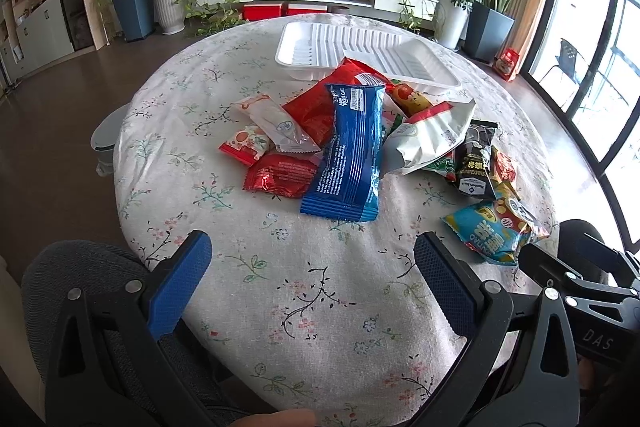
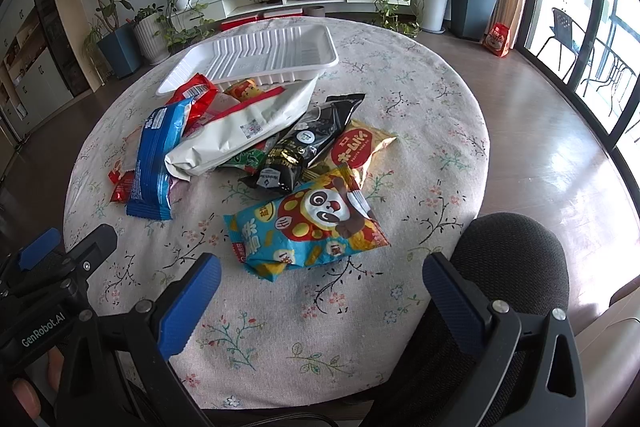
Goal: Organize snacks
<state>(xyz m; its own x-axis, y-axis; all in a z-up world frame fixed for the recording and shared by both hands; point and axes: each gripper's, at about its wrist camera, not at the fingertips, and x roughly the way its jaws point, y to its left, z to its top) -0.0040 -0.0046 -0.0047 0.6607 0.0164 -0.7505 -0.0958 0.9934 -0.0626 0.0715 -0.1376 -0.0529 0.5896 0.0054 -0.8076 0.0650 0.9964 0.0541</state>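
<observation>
A heap of snack packets lies mid-table: a blue roll-cake packet (image 1: pixel 348 155) (image 2: pixel 156 159), a big white bag (image 1: pixel 432 135) (image 2: pixel 240 135), a black packet (image 1: pixel 474 159) (image 2: pixel 304 147), red packets (image 1: pixel 280 175), a gold packet (image 2: pixel 360 147) and a light-blue panda packet (image 2: pixel 308 231) (image 1: pixel 496 231) nearest. Behind the heap sits a ribbed white tray (image 1: pixel 320 47) (image 2: pixel 256 51) with nothing in it. My left gripper (image 1: pixel 312 267) hovers open over bare cloth, short of the heap. My right gripper (image 2: pixel 320 291) is open just before the panda packet.
The round table wears a floral cloth (image 1: pixel 320 307). A dark chair back (image 2: pixel 516 259) stands at the near right, another (image 1: pixel 80 279) at the near left. Potted plants, a white TV bench and glass doors ring the room.
</observation>
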